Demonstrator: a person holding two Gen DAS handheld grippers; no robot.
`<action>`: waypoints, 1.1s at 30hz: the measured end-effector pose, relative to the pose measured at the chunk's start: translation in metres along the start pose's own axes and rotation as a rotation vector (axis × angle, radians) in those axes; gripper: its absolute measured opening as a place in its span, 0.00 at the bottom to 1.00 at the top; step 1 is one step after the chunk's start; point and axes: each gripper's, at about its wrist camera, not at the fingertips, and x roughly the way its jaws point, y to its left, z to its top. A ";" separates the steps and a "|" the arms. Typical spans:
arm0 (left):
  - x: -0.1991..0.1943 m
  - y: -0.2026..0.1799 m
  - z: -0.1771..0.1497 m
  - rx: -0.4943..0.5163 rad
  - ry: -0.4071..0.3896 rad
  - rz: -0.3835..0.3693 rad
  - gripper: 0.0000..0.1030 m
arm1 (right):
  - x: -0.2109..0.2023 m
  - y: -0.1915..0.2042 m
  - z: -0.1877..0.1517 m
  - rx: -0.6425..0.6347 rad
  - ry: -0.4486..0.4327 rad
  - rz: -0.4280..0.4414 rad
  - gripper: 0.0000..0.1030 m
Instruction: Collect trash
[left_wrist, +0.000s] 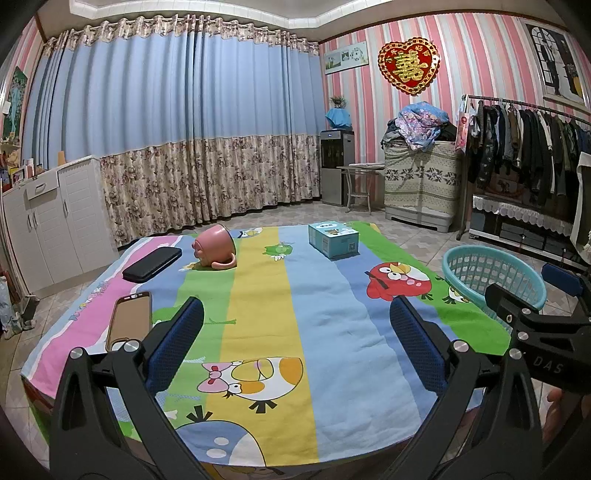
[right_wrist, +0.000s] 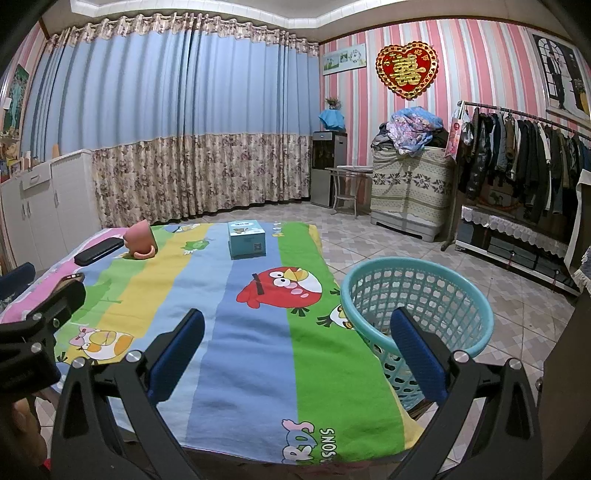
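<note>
grippers: left gripper (left_wrist: 295, 350) and right gripper (right_wrist: 297, 354) both spread wide, empty. basket (right_wrist: 417, 295) at 2 o'clock, beside table edge. blue box (left_wrist: 333, 239) at 12 o'clock, far: likely light, stiff cardboard; pinch across its short sides.

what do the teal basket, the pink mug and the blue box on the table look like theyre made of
Teal basket: moulded plastic, judging by its even lattice of holes and smooth rolled rim.
Pink mug: a smooth, matte, thick-walled body lying on its side; plastic or glazed ceramic, hard to tell.
Blue box: likely printed cardboard, with sharp folded edges and flat printed faces.
</note>
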 end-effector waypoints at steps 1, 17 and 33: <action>0.000 0.000 0.000 0.000 0.001 -0.001 0.95 | 0.000 0.000 0.000 -0.001 -0.001 0.000 0.95; 0.000 0.000 0.002 -0.002 -0.001 0.001 0.95 | 0.000 -0.001 -0.001 -0.001 -0.003 -0.001 0.95; 0.000 0.001 0.003 -0.002 -0.002 0.001 0.95 | 0.000 -0.001 -0.002 0.000 -0.003 -0.001 0.95</action>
